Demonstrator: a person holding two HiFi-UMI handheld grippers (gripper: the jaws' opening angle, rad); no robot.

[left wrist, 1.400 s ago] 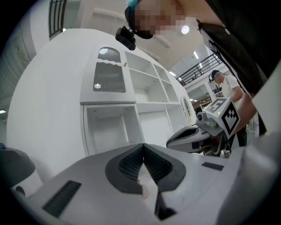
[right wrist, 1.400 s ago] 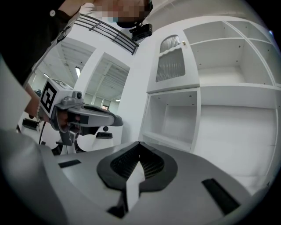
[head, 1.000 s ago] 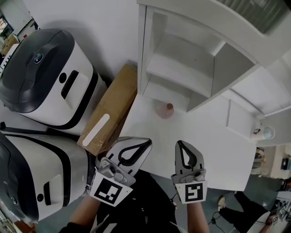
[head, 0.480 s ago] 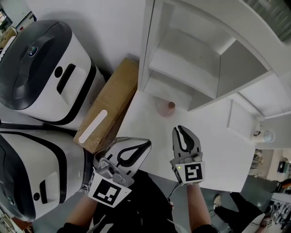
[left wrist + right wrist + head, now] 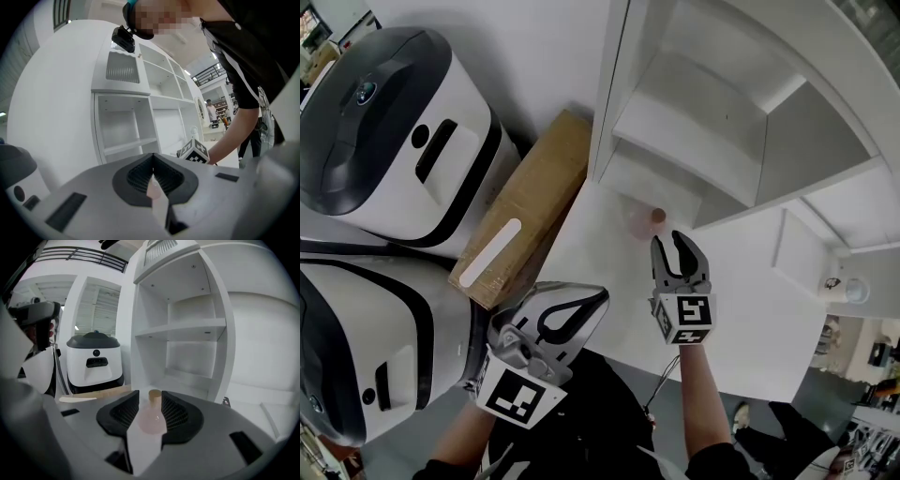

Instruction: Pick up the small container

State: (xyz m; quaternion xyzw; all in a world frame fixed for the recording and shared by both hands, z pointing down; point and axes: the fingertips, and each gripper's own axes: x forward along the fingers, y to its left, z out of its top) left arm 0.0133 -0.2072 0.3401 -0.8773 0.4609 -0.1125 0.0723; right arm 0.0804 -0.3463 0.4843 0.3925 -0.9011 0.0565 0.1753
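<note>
Currently: small container (image 5: pixel 645 221) — pinkish round flask, cork stopper (image 5: pixel 657 215) — upright on table (image 5: pixel 750 309) by shelf unit (image 5: pixel 675 131). Likely light, slick, fragile; take at belly, gently. Right gripper (image 5: pixel 667 240) jaws just opened, nothing between, container just ahead. Left gripper (image 5: pixel 598 298) pressed together, empty.

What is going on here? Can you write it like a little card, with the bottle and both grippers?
small container: pink bottle with a cork, upright on the white table, in front of the shelf
right gripper: jaws open, just been opening; bottle straight ahead of the gap, not gripped
left gripper: jaws shut, empty, by the table's near edge
beside the table: cardboard box
</note>
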